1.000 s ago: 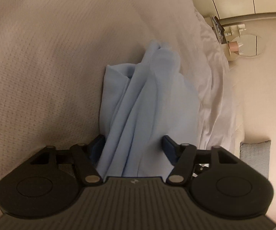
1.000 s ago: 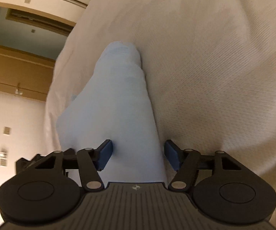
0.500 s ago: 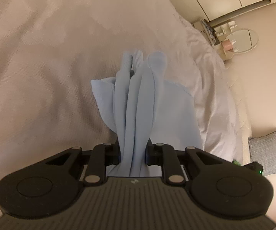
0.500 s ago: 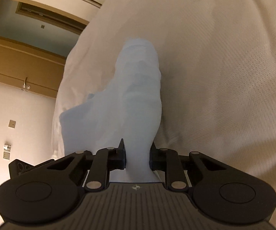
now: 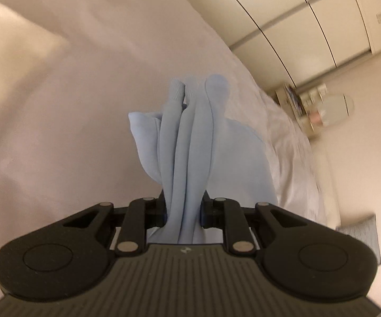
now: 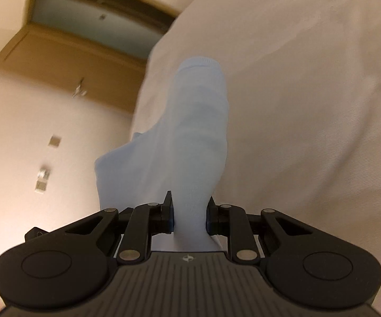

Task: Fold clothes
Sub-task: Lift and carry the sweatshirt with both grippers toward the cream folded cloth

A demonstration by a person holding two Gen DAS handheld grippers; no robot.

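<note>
A light blue garment (image 5: 190,148) hangs in bunched vertical folds above a white bedspread (image 5: 58,105). My left gripper (image 5: 183,210) is shut on a gathered part of it, and ribbed cuffs show at the far end of the folds. In the right wrist view the same light blue garment (image 6: 190,142) stretches away from my right gripper (image 6: 189,218), which is shut on another part of it. Its ribbed hem points toward the bed (image 6: 309,105).
White wardrobe doors (image 5: 309,21) line the wall beyond the bed. A round mirror and small items (image 5: 330,108) sit on a low shelf, and a grey cushion (image 5: 359,232) lies on the floor. A wooden door (image 6: 66,60) stands left of the bed.
Both grippers went from open around the garment to shut on it. Both have since lifted it off the bedspread, and the views have tilted up toward the walls.
</note>
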